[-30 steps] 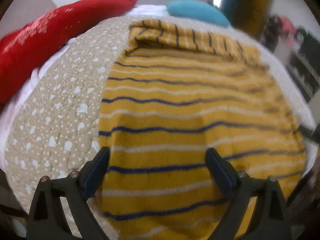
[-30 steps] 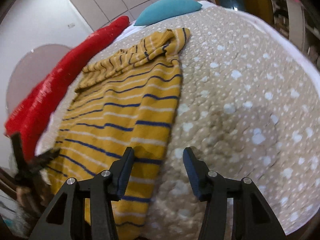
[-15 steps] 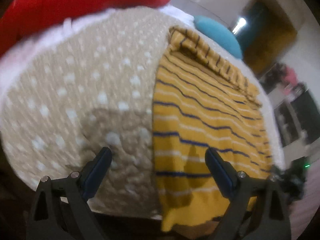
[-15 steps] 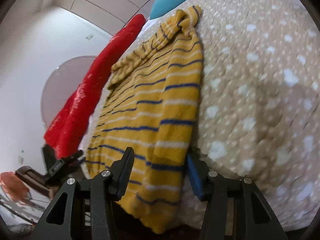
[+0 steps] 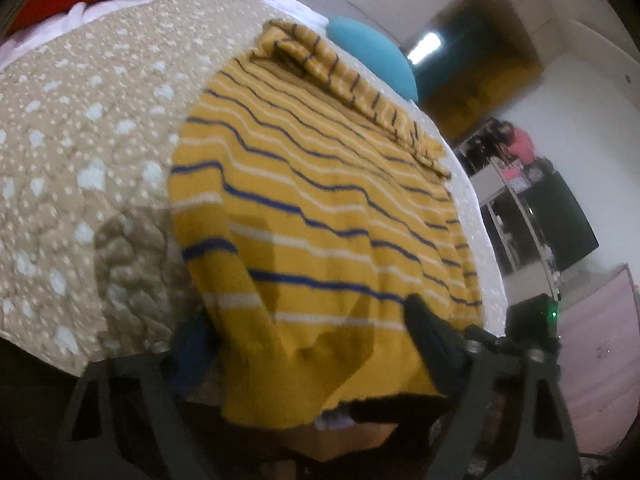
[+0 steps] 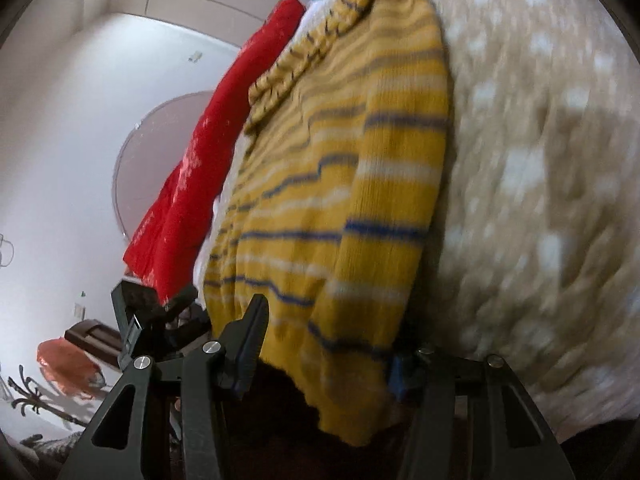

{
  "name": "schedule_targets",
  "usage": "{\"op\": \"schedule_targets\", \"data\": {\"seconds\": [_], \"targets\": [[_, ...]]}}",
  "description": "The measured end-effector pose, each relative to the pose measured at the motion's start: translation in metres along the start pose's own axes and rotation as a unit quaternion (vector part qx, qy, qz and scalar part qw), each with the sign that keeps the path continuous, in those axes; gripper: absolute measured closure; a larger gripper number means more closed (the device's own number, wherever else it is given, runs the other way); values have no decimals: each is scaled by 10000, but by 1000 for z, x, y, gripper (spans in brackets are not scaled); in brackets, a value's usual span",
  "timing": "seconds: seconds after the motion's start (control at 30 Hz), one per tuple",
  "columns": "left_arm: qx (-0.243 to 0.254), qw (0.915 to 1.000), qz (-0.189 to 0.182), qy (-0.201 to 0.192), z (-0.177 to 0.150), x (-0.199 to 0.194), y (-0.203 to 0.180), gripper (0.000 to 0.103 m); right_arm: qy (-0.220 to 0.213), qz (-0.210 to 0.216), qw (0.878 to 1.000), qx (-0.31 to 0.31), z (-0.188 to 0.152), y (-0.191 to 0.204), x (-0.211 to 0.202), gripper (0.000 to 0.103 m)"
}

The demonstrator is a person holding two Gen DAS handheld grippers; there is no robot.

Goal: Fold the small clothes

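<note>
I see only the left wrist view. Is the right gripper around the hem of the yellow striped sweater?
Observer: Yes. The hanging hem corner of the yellow knitted sweater with blue and white stripes lies between the fingers of the right gripper.
Operator: Does it pinch the cloth?
Observer: No, its jaws stand wide open.
Operator: What borders the sweater on that side?
Observer: The beige quilted bedspread with white dots lies directly beside the sweater's edge.

Yellow sweater w/ navy & white stripes, tan white-dotted quilt, red blanket, teal pillow
</note>
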State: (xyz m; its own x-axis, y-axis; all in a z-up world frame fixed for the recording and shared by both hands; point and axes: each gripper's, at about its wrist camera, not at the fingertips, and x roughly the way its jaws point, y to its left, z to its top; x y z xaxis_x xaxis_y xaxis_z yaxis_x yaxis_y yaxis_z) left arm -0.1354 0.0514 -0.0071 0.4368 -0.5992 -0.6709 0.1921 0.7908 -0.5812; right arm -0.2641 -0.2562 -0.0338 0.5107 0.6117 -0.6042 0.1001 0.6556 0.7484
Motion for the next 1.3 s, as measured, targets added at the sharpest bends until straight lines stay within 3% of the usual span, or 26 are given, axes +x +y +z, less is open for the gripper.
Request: {"op": "schedule_targets", "data": {"seconds": [0.07, 0.1, 0.13, 0.17, 0.2, 0.23, 0.33, 0.57, 0.7, 0.8, 0.97, 1.1, 1.3], "targets": [[10, 9998, 174, 93, -1, 3, 0, 37, 102, -14, 9999, 11, -6, 3, 10, 48], [-18, 9995, 307, 112, 0, 4, 2, 48, 149, -127, 9998, -53, -9, 7, 16, 50], [-61, 9990, 431, 129, 0, 5, 4, 66, 155, -240, 9995, -124, -10, 10, 19, 60], [-141, 9981, 584, 160, 2, 4, 7, 77, 158, -412, 9987, -236, -12, 14, 22, 67], [-272, 9979, 555, 191, 4, 1, 13, 90, 154, -608, 9975, -326, -13, 19, 25, 83], [-433, 9981, 380, 198, 7, -2, 18, 93, 156, -737, 9964, -376, -13, 22, 27, 89], [-524, 9981, 298, 109, 11, -18, 16, 95, 66, -850, 9952, -485, -12, 30, 22, 92], [194, 9991, 240, -289, -1, -65, -33, 95, -86, -669, 9899, -1246, -34, 78, -24, 93], [311, 9982, 435, -270, -8, -61, -36, 95, 60, -756, 9878, -1358, -49, 81, -25, 93], [100, 9988, 419, -243, 3, -57, -28, 95, 97, -819, 9892, -1214, -41, 73, -19, 93], [212, 9974, 328, -612, 45, -61, -33, 95, -341, -709, 9859, -1478, 2, 93, -40, 93], [531, 9934, 424, -922, 102, -46, -56, 95, -770, -780, 9777, -1789, 60, 116, -39, 93], [594, 9912, 586, -1030, 190, -7, -74, 95, -1186, -1068, 9701, -1828, 146, 124, -27, 93]]}}
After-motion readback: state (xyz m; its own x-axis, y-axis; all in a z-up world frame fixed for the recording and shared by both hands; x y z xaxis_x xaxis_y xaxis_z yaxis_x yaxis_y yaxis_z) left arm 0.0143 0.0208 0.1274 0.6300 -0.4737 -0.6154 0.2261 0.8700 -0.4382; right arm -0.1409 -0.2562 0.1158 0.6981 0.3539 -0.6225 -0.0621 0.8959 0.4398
